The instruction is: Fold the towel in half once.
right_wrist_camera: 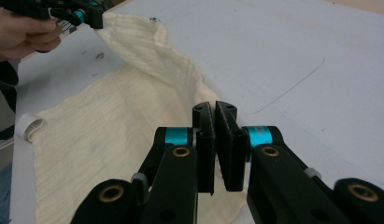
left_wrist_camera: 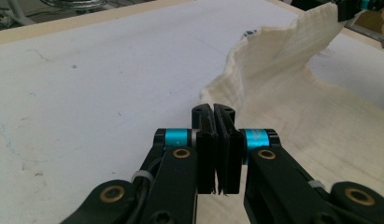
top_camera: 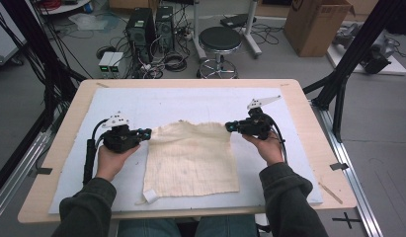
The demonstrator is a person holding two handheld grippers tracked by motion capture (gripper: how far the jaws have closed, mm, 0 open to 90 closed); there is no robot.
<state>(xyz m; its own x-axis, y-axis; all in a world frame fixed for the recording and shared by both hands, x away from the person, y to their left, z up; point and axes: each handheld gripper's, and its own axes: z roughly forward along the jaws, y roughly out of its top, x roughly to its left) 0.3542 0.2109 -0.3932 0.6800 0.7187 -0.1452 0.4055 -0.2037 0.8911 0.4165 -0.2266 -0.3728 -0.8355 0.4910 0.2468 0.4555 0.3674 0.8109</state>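
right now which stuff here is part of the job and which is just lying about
In the job:
- cream cloth, far corners pinched and lifted
- left gripper, shut on the cloth's far left corner
- right gripper, shut on its far right corner
- white mat under the cloth

Lying about:
- black stool
- cardboard box
- computer towers
- wooden stick on the table edge
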